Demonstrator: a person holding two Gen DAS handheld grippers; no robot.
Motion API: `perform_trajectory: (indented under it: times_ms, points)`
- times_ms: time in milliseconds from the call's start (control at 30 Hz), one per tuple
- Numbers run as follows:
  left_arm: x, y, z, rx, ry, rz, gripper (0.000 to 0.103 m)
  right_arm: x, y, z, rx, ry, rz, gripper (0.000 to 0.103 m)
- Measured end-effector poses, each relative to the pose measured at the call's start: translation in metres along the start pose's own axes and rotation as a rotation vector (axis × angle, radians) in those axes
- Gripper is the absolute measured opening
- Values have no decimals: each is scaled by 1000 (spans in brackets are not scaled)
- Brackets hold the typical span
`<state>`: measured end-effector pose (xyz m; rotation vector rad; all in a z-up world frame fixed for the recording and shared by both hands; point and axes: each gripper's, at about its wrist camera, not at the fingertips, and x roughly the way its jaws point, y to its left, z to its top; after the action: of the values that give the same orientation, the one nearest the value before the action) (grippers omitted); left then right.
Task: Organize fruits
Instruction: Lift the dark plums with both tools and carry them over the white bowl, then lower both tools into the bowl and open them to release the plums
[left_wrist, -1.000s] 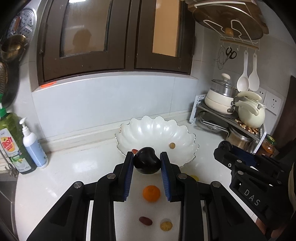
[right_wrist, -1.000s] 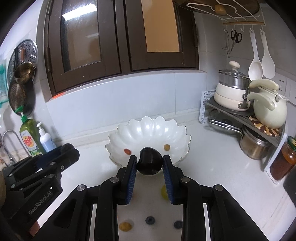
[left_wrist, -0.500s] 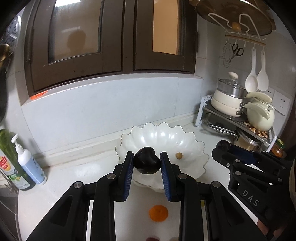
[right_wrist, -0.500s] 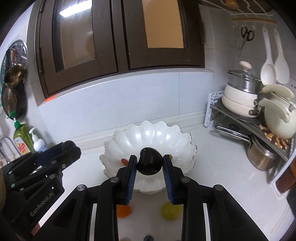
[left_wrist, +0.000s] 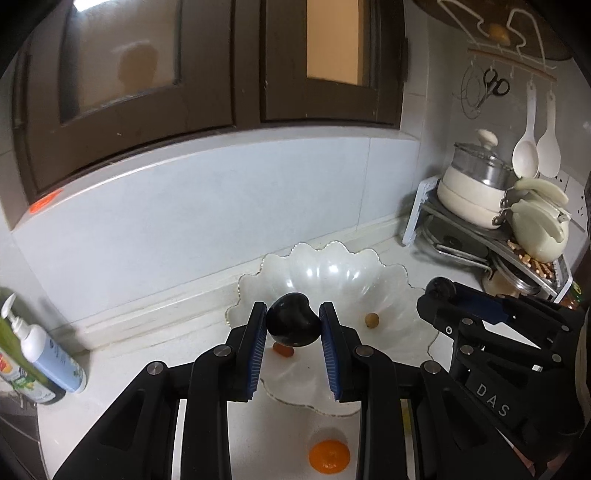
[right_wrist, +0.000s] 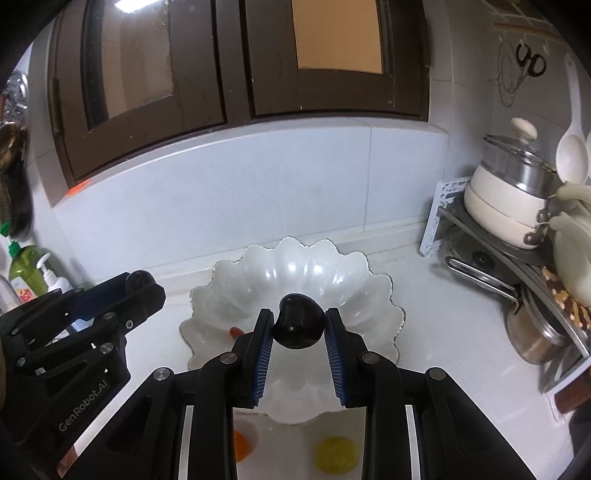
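**A:** Jaws on both sides are pinched in narrow. The left gripper (left_wrist: 293, 325) clamps a dark plum (left_wrist: 293, 325) between its blue pads, and the right gripper (right_wrist: 298, 326) has a second dark plum (right_wrist: 300, 322) the same way. Both plums hang over the scalloped white bowl (left_wrist: 384, 275), near its front half.

**B:** How do you reckon they handle?

**A:** My guess: light, smooth glossy skin, so a bit slippery, and soft enough to bruise if squeezed hard. Pads sit on the widest part, left and right of the middle, which looks like the sensible spot. The bowl looks like glass or ceramic, so I'd lower them in, not drop them.

**B:** Count?

**A:** 2 plums, 1 per gripper. 1 bowl. Inside it, 1 small tan round fruit (left_wrist: 371, 319) and 1 small red fruit (right_wrist: 235, 331). On the counter in front of the bowl, 1 orange (left_wrist: 328, 466) and 1 yellow fruit (right_wrist: 336, 458). Anything under the gripper bodies is hidden, so there could be more.
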<state>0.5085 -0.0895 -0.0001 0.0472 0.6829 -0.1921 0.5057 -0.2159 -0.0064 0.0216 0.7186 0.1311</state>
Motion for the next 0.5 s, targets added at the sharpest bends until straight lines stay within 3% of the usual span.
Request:
perform_trajectory:
  times_ms: [500]
  points:
    - [79,10,25,10,138,21,29,76,-18,29,-2,148,-15,30]
